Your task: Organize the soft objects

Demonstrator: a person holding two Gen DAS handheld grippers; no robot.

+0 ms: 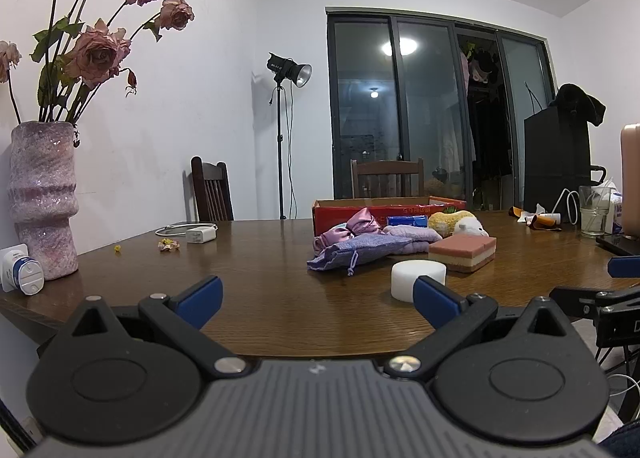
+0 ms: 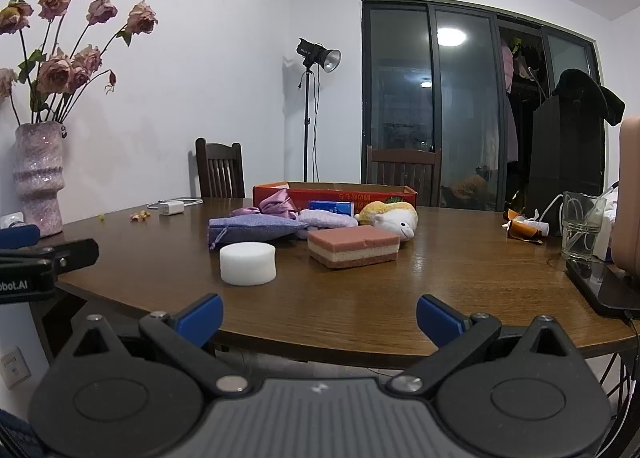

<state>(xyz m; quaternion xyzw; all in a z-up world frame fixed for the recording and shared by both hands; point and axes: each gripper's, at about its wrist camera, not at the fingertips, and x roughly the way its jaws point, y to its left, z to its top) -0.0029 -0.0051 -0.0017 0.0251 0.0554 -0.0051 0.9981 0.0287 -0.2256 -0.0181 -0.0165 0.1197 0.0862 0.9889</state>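
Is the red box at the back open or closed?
Open: the red box shows no lid, and its inner brown wall is visible above the front rim. Contents cannot be seen.

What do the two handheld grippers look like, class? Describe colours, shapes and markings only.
The left gripper and right gripper match: black linkage arms with silver pivot screws, blue finger pads, two round black discs and a ribbed grey body. White lettering ending "bot.AI" marks the left one's side.

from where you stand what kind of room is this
Most likely a dining room in a home. A wooden table with wooden chairs behind it, a vase of dried roses, and sliding glass doors point that way. The studio light suggests filming.
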